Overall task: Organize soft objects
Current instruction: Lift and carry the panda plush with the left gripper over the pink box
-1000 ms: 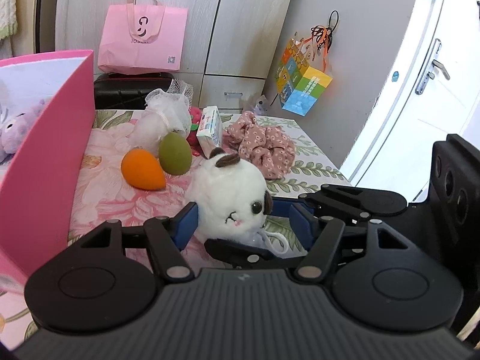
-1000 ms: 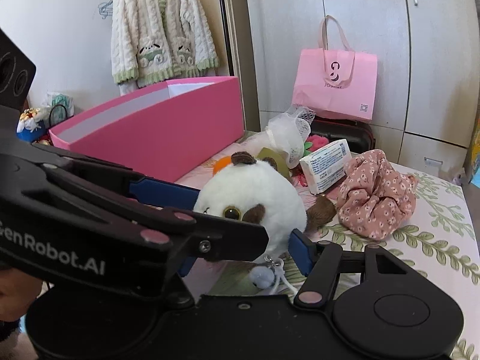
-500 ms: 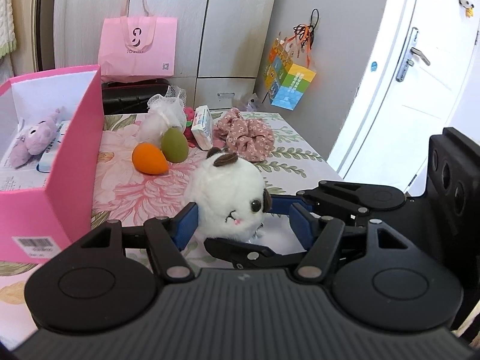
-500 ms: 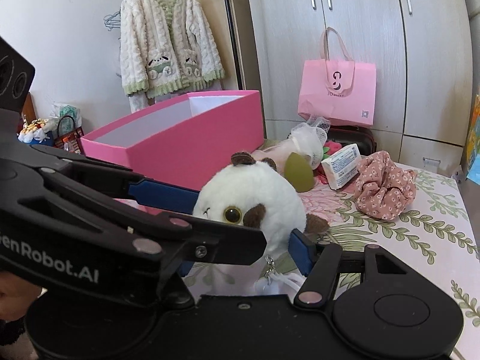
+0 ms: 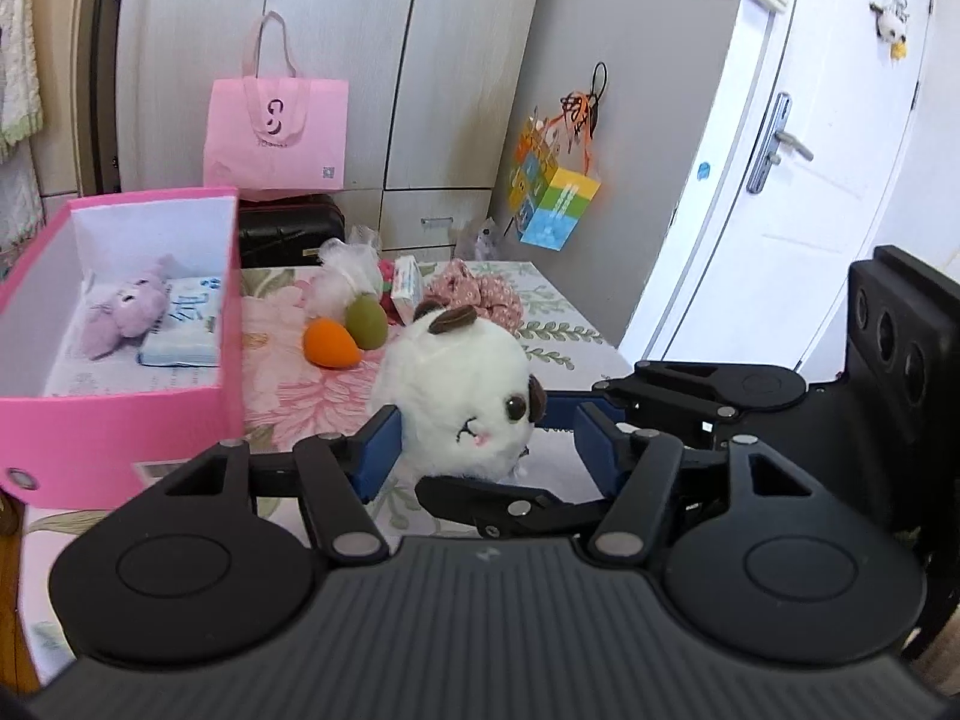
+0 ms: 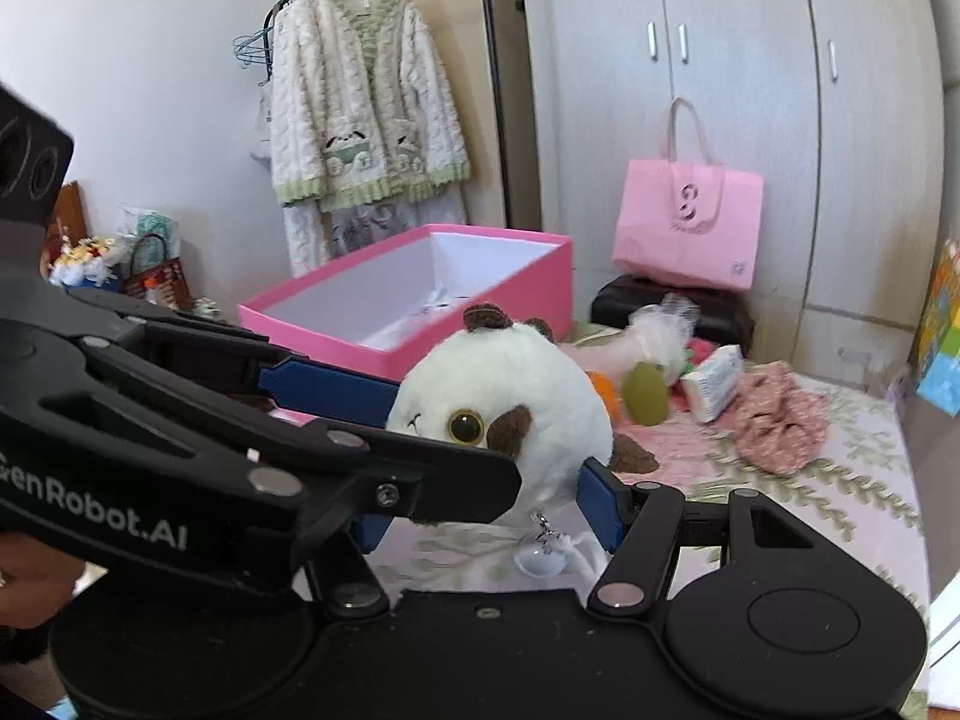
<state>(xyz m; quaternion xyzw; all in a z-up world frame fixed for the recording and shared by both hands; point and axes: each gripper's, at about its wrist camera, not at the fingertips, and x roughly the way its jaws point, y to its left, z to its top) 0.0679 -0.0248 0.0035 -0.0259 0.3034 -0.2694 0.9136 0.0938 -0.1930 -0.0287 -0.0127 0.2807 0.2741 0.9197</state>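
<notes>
A round white plush with brown ears [image 5: 459, 396] is lifted above the floral table [image 5: 282, 384]; it also shows in the right wrist view [image 6: 510, 396]. My left gripper [image 5: 486, 441] and my right gripper [image 6: 486, 504] are both shut on it, one from each side, their fingers crossing. A pink box [image 5: 120, 420] stands to the left and holds a purple plush [image 5: 123, 315] and a blue tissue pack [image 5: 186, 330]. On the table lie an orange sponge [image 5: 329, 345], a green sponge [image 5: 366, 321], a pink scrunchie [image 5: 480, 294], a white mesh puff [image 5: 342, 270] and a tissue packet [image 5: 407, 287].
A pink tote bag [image 5: 276, 132] stands on a black case [image 5: 291, 231] behind the table. Wardrobe doors [image 5: 336, 60] are at the back, a white door [image 5: 798, 180] at the right. A fleece jacket [image 6: 366, 114] hangs at the back left.
Both grippers have risen and drawn back with the white plush in them. The table objects look smaller and the inside of the pink box has come into view.
</notes>
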